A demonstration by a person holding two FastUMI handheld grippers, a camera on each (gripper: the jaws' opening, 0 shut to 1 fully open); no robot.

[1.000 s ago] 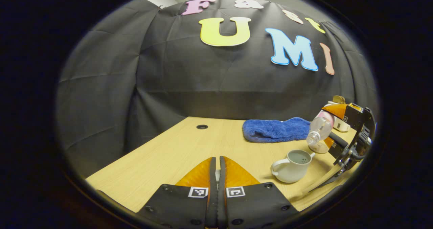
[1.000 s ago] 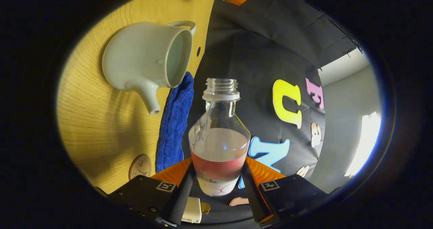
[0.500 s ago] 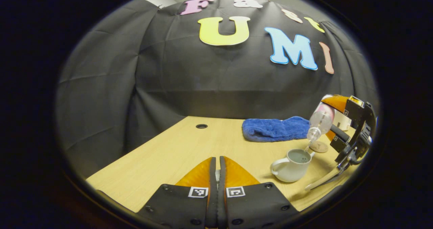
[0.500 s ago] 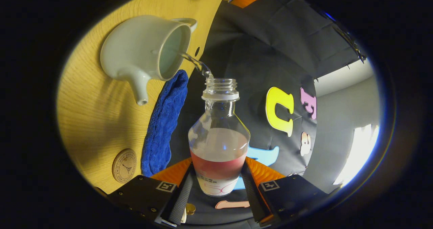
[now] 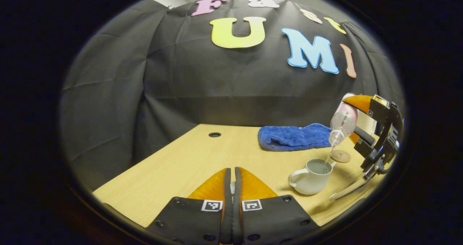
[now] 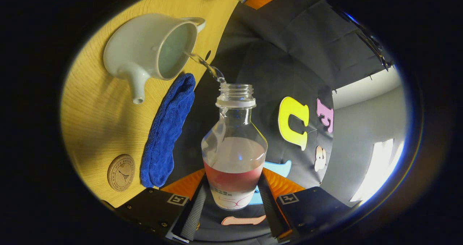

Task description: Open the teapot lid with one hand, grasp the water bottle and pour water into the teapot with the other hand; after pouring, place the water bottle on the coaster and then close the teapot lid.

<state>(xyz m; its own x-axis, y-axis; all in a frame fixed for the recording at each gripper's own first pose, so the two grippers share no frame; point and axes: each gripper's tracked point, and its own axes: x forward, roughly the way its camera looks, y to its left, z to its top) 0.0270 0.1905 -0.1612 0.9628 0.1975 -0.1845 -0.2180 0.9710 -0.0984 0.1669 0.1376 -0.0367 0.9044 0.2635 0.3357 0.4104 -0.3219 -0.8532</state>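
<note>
In the right gripper view, the right gripper has both fingers clamped on the lower body of a clear water bottle, which carries a pink band low down and has no cap on its mouth. The bottle is tipped over, and a thin stream of water runs from its mouth into the open top of a pale teapot that stands on the wooden table with its lid off. A folded blue towel lies on the table just beside the teapot, and a round coaster with a printed mark sits near one end of the towel, with nothing on it. In the left gripper view, the left gripper hangs above the near part of the table with its fingers pressed together; whether anything is pinched between them cannot be told. Farther off to the right in this view, the right gripper holds the tilted bottle above the teapot, whose handle points left, with the towel behind it and the coaster just beyond the teapot
</note>
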